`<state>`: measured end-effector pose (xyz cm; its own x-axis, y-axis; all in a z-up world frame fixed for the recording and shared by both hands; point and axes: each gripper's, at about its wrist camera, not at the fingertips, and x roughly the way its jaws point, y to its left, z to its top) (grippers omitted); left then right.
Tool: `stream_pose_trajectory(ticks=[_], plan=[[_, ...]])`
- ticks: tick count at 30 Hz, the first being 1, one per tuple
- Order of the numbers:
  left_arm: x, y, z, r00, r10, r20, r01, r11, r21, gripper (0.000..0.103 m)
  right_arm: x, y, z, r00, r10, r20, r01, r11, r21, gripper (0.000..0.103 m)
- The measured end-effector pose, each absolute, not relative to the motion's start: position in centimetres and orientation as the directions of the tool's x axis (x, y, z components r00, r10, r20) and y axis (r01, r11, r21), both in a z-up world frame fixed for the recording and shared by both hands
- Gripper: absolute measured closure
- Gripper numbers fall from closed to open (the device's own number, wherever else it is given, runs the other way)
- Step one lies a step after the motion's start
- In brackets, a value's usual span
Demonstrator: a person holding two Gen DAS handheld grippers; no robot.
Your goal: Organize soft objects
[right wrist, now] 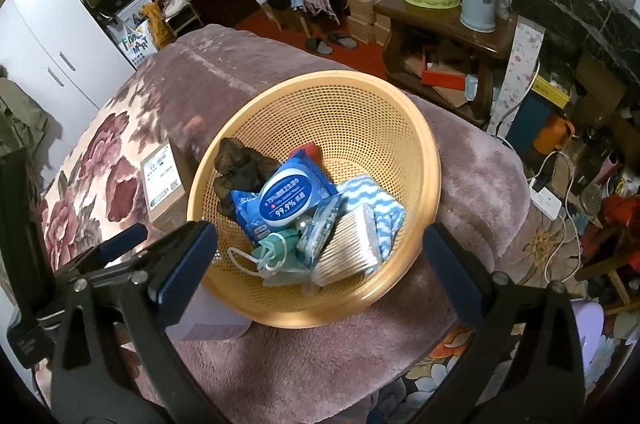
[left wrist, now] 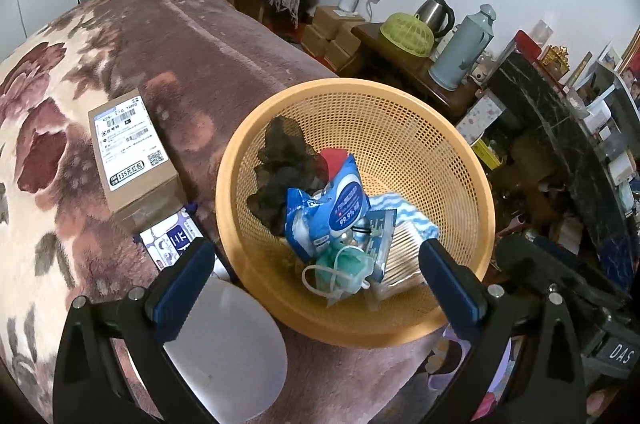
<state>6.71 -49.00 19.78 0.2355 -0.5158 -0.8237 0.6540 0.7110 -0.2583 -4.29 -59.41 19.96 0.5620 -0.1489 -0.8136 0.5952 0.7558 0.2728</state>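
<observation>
Both hand-held grippers hang over the bed with nothing between their fingers: the left hand-held gripper [left wrist: 316, 264] has its jaws spread wide above the near rim of the basket, and the right hand-held gripper [right wrist: 320, 244] is likewise spread, framing the same basket from a slightly different angle. The orange perforated basket [right wrist: 360, 95] rests on a plush mauve floral blanket [left wrist: 200, 35] covering the bed, and it already contains the soft items: a blue wet-wipes pack [right wrist: 282, 201] lying on top, a dark crumpled cloth [right wrist: 236, 167] against the far-left wall, a blue-and-white wavy-striped cloth [right wrist: 370, 199] to the right, a teal face mask [right wrist: 272, 250] with white ear loops near the front, a small blue sachet [right wrist: 318, 232] and a clear pack of cotton swabs [right wrist: 348, 244]. Outside the basket, a labelled cardboard parcel [left wrist: 132, 151] lies on the blanket to the left, with a purple-and-white printed packet [left wrist: 172, 240] just beside the left gripper's finger and a pale rounded object [left wrist: 228, 344] partly beneath it; what that object is cannot be told. Judged from this layout, collection into the basket appears largely complete, and the step in hand is selecting any remaining item. The next move likely calls for lowering the left gripper onto the printed packet, closing gently so the soft pack does not slip.
</observation>
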Motion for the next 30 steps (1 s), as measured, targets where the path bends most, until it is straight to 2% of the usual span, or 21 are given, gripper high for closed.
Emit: stream_pose_trajectory(ticks=[30], plan=[[6.3, -41.6, 19.7, 0.269, -0.523, -0.809, 0.603, 0.747, -0.282, 0.001, -3.8, -53.0, 20.9, 0.562, -0.168, -0.810, 0.544, 0.812, 0.209, 0.000]])
